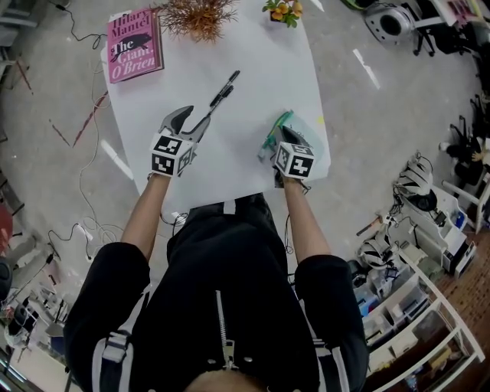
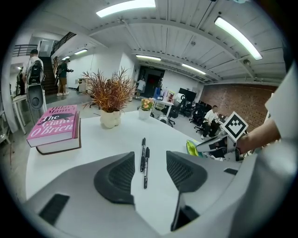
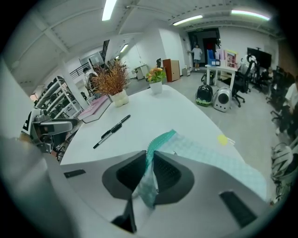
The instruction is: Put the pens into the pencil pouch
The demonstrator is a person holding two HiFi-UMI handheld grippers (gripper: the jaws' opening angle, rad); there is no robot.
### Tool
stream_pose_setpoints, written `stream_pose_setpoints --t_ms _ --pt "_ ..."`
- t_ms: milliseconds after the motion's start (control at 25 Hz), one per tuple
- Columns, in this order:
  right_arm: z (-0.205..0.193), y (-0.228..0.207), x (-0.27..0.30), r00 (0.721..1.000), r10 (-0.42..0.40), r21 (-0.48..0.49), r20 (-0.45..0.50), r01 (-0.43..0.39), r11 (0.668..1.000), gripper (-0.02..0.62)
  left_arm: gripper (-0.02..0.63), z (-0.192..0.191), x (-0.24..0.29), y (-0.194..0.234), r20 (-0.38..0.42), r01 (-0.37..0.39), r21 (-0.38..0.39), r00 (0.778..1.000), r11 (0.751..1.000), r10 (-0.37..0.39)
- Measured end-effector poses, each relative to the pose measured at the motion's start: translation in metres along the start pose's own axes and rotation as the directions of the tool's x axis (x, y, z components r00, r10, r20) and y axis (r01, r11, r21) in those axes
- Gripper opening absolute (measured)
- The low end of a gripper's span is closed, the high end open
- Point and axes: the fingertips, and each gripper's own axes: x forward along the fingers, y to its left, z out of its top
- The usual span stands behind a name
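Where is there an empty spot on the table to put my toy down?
Bare table lies between the pens and the pencil pouch, and between the book and the pens. The far edge is crowded: book, dried plant, flower pot.

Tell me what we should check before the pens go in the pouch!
1. Pouch held: ok. The right gripper has its fingers pinched on the teal edge of the pouch.
2. Other gripper free: ok. The left gripper has its fingers apart with nothing held.
3. Pens easy to get: ok. Two black pens lie side by side on the white table, just ahead of the left gripper.
4. Pouch mouth open: cannot tell.
5. Nothing in the way: ok. The pink book lies farther back, away from the pens.
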Motion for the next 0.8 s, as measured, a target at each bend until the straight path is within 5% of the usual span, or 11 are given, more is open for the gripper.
stream_pose_setpoints --t_ms 360,800 --pt "0.006 -0.001 -0.012 0.999 0.04 -0.026 0.022 -0.039 0.999 0.055 0.224 -0.034 0.024 -0.001 -0.123 0.03 0.031 0.992 0.999 -0.026" --pt "0.017 0.0 -0.033 0.996 0.052 0.02 0.066 -0.053 0.998 0.054 0.153 -0.083 0.054 0.005 -0.316 0.041 0.111 0.949 0.993 -0.004"
